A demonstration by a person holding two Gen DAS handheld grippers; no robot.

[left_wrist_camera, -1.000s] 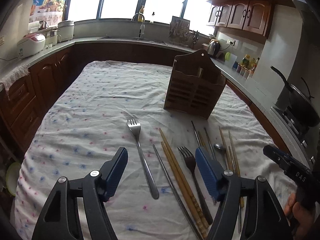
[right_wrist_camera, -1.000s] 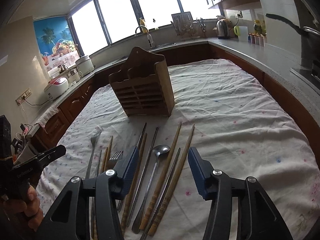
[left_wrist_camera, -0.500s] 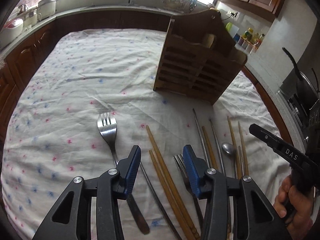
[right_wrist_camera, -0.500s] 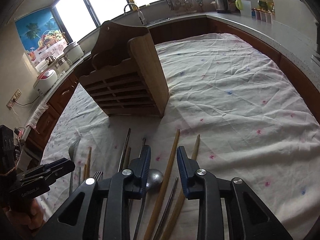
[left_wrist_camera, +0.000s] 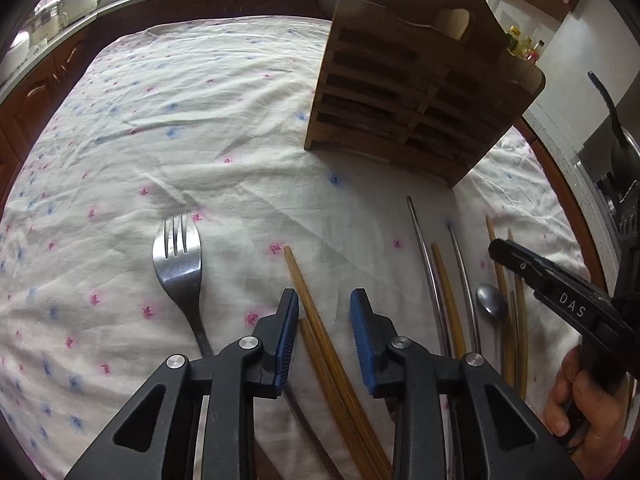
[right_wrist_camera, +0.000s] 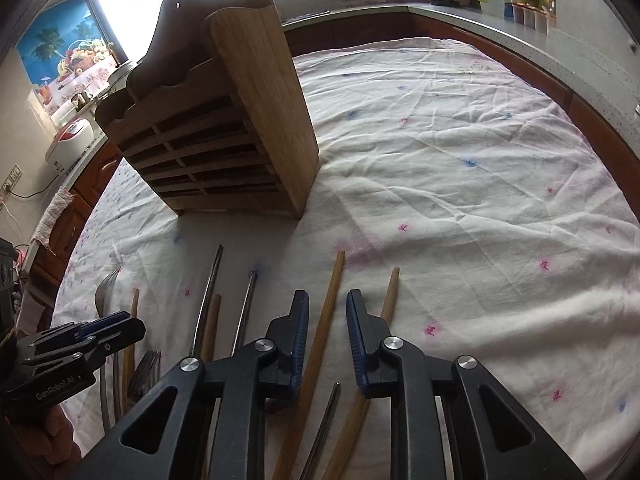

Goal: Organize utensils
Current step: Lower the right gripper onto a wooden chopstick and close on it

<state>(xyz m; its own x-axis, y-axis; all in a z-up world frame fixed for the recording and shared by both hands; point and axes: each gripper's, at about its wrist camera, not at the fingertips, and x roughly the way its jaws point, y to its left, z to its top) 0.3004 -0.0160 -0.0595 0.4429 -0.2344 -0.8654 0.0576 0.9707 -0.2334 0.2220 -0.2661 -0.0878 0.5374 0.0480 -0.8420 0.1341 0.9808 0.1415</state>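
My left gripper [left_wrist_camera: 324, 312] points down at the tablecloth, jaws closing around a pair of brown wooden chopsticks [left_wrist_camera: 310, 296]; a gap still shows beside the pads. A steel fork [left_wrist_camera: 180, 264] lies to its left. My right gripper [right_wrist_camera: 327, 312] is also closing, with one light wooden chopstick [right_wrist_camera: 330, 304] between its jaws and not pressed. A second wooden chopstick [right_wrist_camera: 390, 292] lies just right of it. The slatted wooden utensil holder [left_wrist_camera: 412, 92] [right_wrist_camera: 224, 132] stands upright beyond both grippers.
Metal chopsticks [left_wrist_camera: 424, 252] [right_wrist_camera: 210, 292], a spoon [left_wrist_camera: 491, 300] and another fork [right_wrist_camera: 105, 292] lie in a row between the grippers. The white flowered tablecloth [right_wrist_camera: 460, 168] stretches to the right. Kitchen counters [right_wrist_camera: 500, 24] ring the table.
Both grippers have moved forward and dipped toward the utensils, and their jaws have narrowed. The holder now looms larger, and each gripper has chopsticks between its fingers.
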